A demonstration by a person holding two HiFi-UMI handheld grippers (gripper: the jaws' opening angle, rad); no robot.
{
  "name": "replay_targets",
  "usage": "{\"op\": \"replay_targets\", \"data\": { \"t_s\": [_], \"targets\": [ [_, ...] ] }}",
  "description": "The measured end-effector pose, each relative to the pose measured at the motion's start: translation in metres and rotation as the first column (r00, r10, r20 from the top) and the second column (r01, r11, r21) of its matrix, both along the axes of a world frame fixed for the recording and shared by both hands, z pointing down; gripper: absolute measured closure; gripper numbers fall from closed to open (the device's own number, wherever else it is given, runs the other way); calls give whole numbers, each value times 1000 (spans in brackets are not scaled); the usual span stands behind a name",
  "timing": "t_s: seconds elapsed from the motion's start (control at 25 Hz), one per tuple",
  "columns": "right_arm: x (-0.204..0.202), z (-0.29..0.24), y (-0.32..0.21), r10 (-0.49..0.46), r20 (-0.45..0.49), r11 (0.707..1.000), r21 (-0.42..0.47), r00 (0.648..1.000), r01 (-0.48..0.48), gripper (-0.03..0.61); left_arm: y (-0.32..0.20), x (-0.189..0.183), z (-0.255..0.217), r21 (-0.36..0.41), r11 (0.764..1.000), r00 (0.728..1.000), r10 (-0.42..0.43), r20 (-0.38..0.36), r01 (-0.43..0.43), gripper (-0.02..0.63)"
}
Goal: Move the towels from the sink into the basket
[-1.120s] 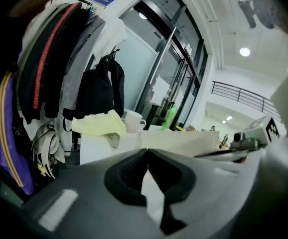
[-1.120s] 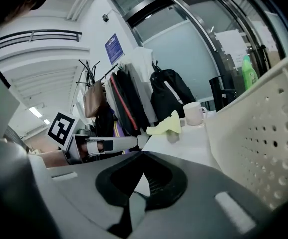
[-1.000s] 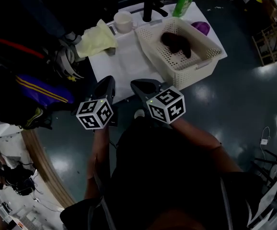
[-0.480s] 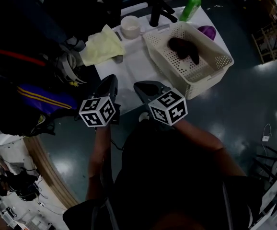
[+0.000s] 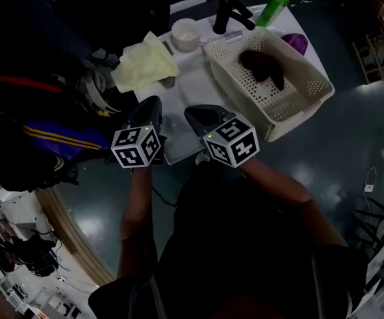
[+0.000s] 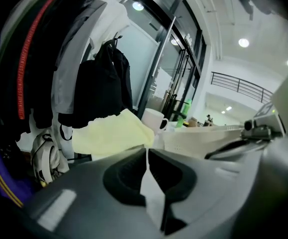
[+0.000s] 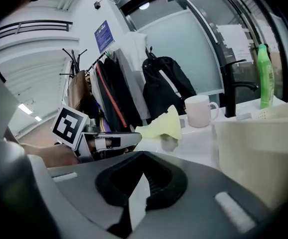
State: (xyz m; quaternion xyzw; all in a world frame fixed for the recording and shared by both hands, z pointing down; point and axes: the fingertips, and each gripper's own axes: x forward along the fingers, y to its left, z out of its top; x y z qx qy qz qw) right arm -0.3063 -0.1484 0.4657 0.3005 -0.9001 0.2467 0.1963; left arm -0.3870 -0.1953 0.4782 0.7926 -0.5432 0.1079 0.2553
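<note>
Dark towel (image 5: 262,67) lies lengthwise in basket (image 5: 291,108); left tool (image 6: 147,153), right tool (image 7: 143,176) both closed, empty.

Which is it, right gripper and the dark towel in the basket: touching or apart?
Apart. Head view: the right gripper is at the near edge of the counter; the dark towel lies inside the basket, well beyond it.

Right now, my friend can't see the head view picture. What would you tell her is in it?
A person holds the left tongs and right tongs, both shut, over a white counter's near edge. Beyond them lie a yellow towel and a cream basket with a dark towel inside.
</note>
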Motion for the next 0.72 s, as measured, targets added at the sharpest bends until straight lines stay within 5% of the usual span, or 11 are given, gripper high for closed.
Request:
{"op": "replay_targets", "data": {
  "t_s": [0.44, 0.72],
  "targets": [
    [-6, 17, -24, 8, -22, 999, -35, 1000, -8, 580, -41, -18, 10, -27, 1000, 996, -4, 85, 6, 525],
    [-3, 24, -30, 18, -17, 998, -56, 1000, -19, 580, -59, -39, 24, -87, 992, 981, -69, 179, 86, 353]
  ]
}}
